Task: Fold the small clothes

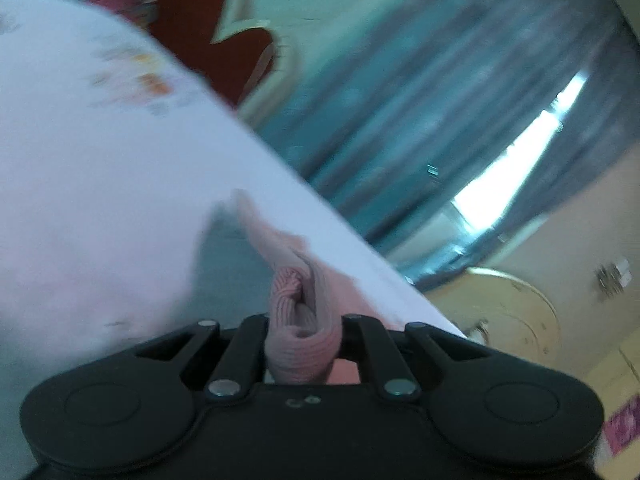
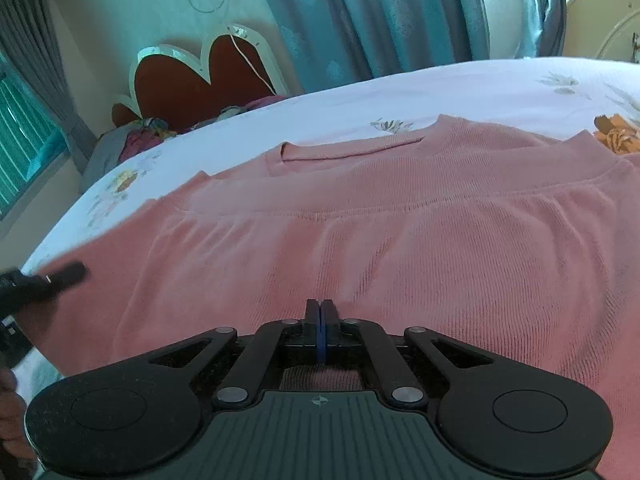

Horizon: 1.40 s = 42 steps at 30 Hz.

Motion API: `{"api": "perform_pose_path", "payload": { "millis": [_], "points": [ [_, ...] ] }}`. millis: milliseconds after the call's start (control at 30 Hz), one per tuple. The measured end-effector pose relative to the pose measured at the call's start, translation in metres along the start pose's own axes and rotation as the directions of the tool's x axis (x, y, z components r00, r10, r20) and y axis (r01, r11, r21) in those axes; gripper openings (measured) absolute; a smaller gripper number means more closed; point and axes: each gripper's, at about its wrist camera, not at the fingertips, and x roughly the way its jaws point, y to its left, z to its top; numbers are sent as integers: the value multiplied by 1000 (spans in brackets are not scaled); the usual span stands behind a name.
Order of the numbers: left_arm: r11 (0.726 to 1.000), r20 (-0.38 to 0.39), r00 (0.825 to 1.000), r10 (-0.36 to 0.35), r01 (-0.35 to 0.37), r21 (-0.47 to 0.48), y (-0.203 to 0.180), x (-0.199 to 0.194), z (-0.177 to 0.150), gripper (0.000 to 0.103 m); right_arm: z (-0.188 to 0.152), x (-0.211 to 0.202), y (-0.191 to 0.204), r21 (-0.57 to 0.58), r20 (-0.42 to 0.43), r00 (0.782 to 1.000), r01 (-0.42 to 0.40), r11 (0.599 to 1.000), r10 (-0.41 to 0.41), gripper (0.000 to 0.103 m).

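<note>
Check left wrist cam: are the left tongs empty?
No: the left tongs are clamped on a bunched fold of the pink knit garment.

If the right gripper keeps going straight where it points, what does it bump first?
Most likely the pink garment. The shut right gripper points down at its ribbed cloth spread on the bed sheet, with nothing else in between; depth is hard to judge.

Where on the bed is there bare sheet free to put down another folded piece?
Bare bedsheet lies beyond the neckline of the pink garment, up to the curtain side, and at the far left toward the headboard. The middle is all garment. The pile of clothes crowds the headboard end.
</note>
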Motion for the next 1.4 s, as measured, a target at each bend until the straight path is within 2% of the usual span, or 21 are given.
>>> {"api": "perform_pose_path", "payload": {
  "millis": [67, 167, 267, 367, 433, 467, 500, 533, 567, 600, 633, 667, 700, 767, 833, 867, 967, 1067, 1100, 1233, 1400],
  "points": [
    [997, -26, 999, -37, 38, 67, -35, 5, 0, 7, 6, -14, -8, 33, 14, 1000, -14, 999, 14, 0],
    [977, -89, 992, -94, 109, 181, -96, 17, -10, 7, 9, -55, -35, 90, 103, 994, -31, 995, 22, 0],
    [944, -167, 975, -145, 187, 273, -159, 33, -36, 7, 7, -105, -79, 156, 182, 983, 12, 988, -41, 0],
    [902, -261, 949, -174, 260, 344, -218, 53, -76, 7, 5, -153, -122, 211, 230, 967, 64, 975, -113, 0],
    [885, -338, 923, -182, 304, 354, -249, 70, -109, 7, 2, -181, -150, 253, 246, 958, 82, 964, -146, 0],
    [875, -396, 903, -166, 320, 362, -263, 84, -128, 10, 0, -192, -162, 266, 247, 957, 83, 960, -151, 0],
    [862, -474, 869, -143, 345, 373, -275, 101, -151, 17, -2, -202, -173, 274, 251, 955, 87, 958, -158, 0],
    [853, -545, 833, -101, 354, 383, -284, 116, -174, 36, -4, -208, -185, 290, 240, 954, 105, 951, -178, 1],
    [859, -593, 803, -55, 341, 381, -288, 124, -191, 39, -6, -213, -194, 316, 224, 952, 130, 940, -207, 9],
    [864, -607, 792, -63, 347, 364, -289, 122, -195, 38, -8, -220, -202, 341, 224, 949, 137, 930, -221, 54],
    [859, -592, 796, -128, 387, 334, -288, 110, -192, 40, -12, -229, -208, 331, 262, 945, 101, 938, -194, 70],
    [854, -561, 814, -148, 391, 342, -285, 102, -184, 36, -13, -237, -211, 307, 280, 947, 66, 950, -156, 69],
    [853, -524, 842, -128, 363, 374, -281, 92, -174, 34, -13, -241, -212, 296, 278, 949, 65, 953, -151, 65],
    [865, -432, 897, -97, 290, 408, -259, 77, -150, 31, -11, -236, -212, 274, 246, 966, 12, 962, -82, 50],
    [890, -369, 929, -36, 198, 412, -235, 73, -129, 30, -7, -221, -207, 246, 216, 976, -33, 969, -22, 47],
    [902, -358, 934, -2, 156, 402, -223, 75, -119, 30, -4, -211, -203, 228, 198, 980, -41, 973, -5, 47],
    [911, -325, 943, 67, 75, 406, -200, 86, -99, 30, 1, -184, -187, 175, 153, 988, -56, 983, 30, 47],
    [914, -321, 944, 80, 59, 401, -193, 105, -93, 30, 9, -154, -185, 149, 102, 994, -54, 987, 39, 47],
    [911, -327, 941, 81, 63, 407, -192, 107, -95, 30, 11, -146, -186, 139, 93, 995, -53, 989, 41, 47],
    [906, -405, 905, 127, 60, 418, -176, 119, -106, 30, 17, -118, -189, 123, -8, 998, -64, 990, 65, 47],
    [910, -403, 911, 85, 94, 403, -170, 114, -103, 30, 26, -107, -190, 106, 4, 997, -81, 991, 81, 47]
  ]
}}
